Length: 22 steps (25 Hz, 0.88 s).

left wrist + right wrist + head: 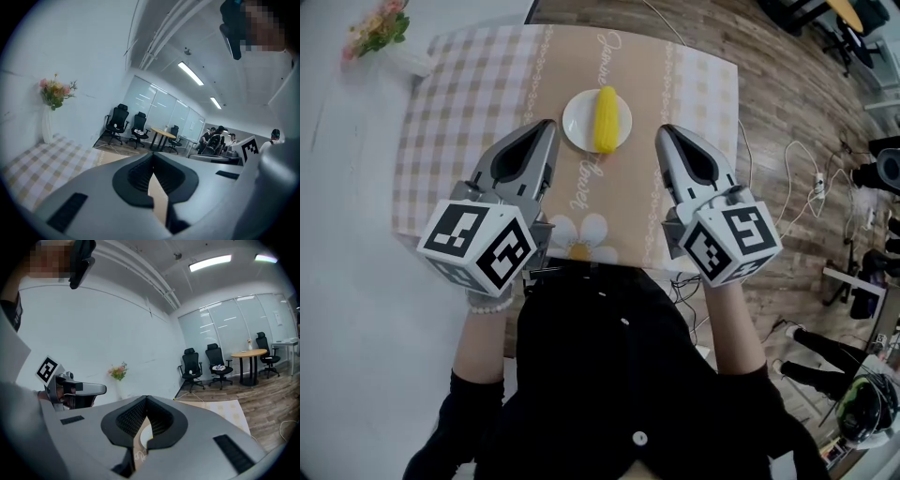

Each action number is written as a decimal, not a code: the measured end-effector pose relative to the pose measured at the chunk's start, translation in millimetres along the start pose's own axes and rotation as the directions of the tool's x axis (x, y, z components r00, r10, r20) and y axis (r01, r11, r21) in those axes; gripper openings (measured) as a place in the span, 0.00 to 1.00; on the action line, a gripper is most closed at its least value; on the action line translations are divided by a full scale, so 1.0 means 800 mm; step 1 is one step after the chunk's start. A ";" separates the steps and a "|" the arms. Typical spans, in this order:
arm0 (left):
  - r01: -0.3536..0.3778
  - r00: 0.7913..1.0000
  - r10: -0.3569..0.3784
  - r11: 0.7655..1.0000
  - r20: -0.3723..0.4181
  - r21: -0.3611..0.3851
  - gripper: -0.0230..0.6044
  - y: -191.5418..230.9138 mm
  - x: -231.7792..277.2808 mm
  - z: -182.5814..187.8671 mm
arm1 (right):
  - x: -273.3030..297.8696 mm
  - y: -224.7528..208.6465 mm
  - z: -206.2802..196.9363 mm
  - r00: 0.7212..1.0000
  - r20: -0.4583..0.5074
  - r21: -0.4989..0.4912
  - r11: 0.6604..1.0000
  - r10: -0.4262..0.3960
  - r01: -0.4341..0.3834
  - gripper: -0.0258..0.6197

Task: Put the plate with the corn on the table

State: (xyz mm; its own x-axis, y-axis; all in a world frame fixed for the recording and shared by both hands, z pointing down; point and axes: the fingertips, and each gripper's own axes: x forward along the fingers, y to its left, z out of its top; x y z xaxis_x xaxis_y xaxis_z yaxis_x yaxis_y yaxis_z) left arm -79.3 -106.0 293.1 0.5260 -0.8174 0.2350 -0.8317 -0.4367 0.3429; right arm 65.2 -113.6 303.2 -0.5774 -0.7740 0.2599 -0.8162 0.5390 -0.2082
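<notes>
Corn [605, 119] on its round white plate [575, 122], resting mid-table [459, 112] toward the far edge.
Flowers [377, 28] mark the far left corner. My left gripper [548, 124] is pinched together, empty. Cursive print [584, 183] on the checked cloth's [487, 84] tan strip is unreadable. My right gripper [663, 130] is likewise closed on nothing.

Cursive lettering is printed along the beige middle strip of the cloth [487, 84]. One line sits at the far end [617, 42] and perhaps begins with "G". Another lies just beside the plate [574, 122]. Both are too small to read. The left gripper [546, 127] and right gripper [666, 133] bear cubes with black-and-white square code markers.
</notes>
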 end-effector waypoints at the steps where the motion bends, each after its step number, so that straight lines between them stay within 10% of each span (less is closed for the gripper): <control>1: -0.003 1.000 0.003 1.000 0.006 0.006 0.06 -0.002 -0.003 0.002 | -0.004 0.002 0.004 1.000 0.006 -0.002 1.000 0.003 -0.003 0.10; 22: 0.001 1.000 -0.002 0.998 0.024 0.062 0.06 -0.034 -0.027 0.002 | -0.047 0.027 0.031 0.998 0.063 -0.059 0.998 0.004 -0.001 0.10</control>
State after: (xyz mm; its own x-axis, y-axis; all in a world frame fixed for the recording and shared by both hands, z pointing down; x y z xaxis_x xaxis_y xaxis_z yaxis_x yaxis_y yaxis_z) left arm -68.4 -76.9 277.2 0.5234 -0.8252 0.2125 -0.8408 -0.4598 0.2857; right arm 70.2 -81.0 265.6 -0.5785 -0.7910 0.1990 -0.8156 0.5583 -0.1520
